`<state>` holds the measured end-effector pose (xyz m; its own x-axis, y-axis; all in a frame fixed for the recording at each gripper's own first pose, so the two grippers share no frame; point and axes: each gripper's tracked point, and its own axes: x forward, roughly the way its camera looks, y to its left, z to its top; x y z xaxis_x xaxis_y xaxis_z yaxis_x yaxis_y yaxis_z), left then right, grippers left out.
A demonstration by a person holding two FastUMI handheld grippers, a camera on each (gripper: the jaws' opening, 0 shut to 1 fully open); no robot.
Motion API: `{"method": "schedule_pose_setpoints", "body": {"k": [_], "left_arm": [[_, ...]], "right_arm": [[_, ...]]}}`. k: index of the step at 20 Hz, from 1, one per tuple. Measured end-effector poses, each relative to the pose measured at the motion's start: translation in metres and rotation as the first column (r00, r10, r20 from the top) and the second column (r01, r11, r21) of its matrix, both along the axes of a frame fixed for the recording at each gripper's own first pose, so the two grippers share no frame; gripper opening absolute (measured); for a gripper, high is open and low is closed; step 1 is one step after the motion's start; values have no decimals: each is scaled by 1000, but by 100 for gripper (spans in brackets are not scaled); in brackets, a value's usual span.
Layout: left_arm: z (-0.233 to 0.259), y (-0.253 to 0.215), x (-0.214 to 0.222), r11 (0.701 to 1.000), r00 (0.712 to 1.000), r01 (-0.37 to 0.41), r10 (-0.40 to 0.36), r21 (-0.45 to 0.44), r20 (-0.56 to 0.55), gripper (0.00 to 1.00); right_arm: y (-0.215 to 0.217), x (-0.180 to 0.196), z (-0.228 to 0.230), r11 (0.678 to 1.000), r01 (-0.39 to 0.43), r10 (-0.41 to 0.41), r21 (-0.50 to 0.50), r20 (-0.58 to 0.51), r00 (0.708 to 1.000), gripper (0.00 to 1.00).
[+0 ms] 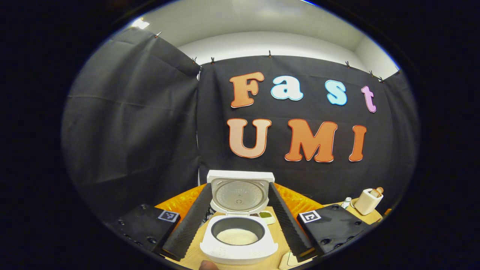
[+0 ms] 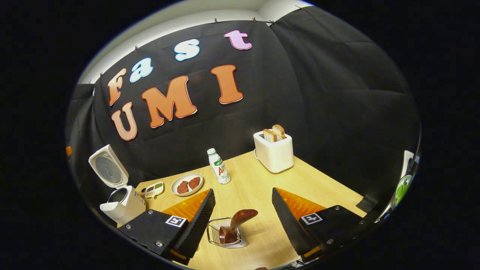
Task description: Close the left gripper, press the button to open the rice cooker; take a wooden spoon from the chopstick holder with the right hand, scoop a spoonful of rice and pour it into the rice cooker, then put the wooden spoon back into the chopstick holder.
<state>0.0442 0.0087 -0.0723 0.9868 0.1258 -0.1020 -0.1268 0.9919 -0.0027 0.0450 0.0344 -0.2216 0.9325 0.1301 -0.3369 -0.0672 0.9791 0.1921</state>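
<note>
1. Two claws hang over the bench (image 2: 258, 176), and nearest me the right claw (image 2: 243, 221) stands spread wide with nothing in it, its fingers set either side of the wire chopstick holder (image 2: 226, 234) below. That stance looks like a line-up for a grab.
2. The wooden spoon (image 2: 237, 222) stands in that holder, bowl end down and handle leaning up to the right between the open fingers without touching either. I judge it is left upright so that a claw can pinch the handle from above.
3. The left claw (image 1: 238, 217) is likewise open and empty, held back from the rice cooker (image 1: 239, 240) and framing it; the task wants it closed for the button press, but that job looks done.
4. The cooker's lid (image 1: 240, 193) is tipped up and back, leaving the pot clear for pouring. Something white lies in the pot; I cannot tell how much.
5. Farther off, a plate (image 2: 187, 184) of brown pieces and a small bottle (image 2: 219, 166) sit mid-bench, away from the spoon's likely path.
6. Farthest, a toaster (image 2: 274, 150) with bread in its slots stands by the back cloth.
</note>
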Motion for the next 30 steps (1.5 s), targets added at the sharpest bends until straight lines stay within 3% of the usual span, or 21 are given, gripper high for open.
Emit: {"method": "schedule_pose_setpoints", "body": {"k": [10, 16, 17, 20, 21, 22, 25, 30], "left_arm": [[-3, 12, -8, 999, 999, -34, 34, 13, -2, 100], [-8, 26, -7, 997, 998, -59, 60, 46, -11, 100], [-12, 26, -6, 998, 998, -55, 56, 38, -24, 100], [-15, 29, -2, 998, 998, -52, 54, 44, -33, 100], [-14, 32, 0, 997, 998, -54, 55, 48, -30, 100], [-13, 30, 2, 998, 998, -50, 51, 48, -27, 100], [-13, 27, 6, 999, 999, -31, 32, 43, -16, 100], [-15, 22, 13, 1000, 1000, 15, -14, 14, -4, 100]], "right_arm": [[14, 13, -54, 986, -7, 32, 167, -144, 989, 93], [26, 15, -60, 979, -17, 56, 204, -184, 981, 61], [27, 16, -60, 974, -19, 64, 225, -195, 979, 52], [37, 14, -57, 947, -8, 80, 322, -210, 974, 39], [39, 16, -55, 942, 2, 71, 335, -204, 976, 28], [43, 16, -56, 939, 3, 73, 344, -207, 976, 28], [53, 15, -53, 948, -1, 71, 318, -210, 975, 17], [57, 9, -25, 961, 18, 34, 277, -181, 983, 16]]}}
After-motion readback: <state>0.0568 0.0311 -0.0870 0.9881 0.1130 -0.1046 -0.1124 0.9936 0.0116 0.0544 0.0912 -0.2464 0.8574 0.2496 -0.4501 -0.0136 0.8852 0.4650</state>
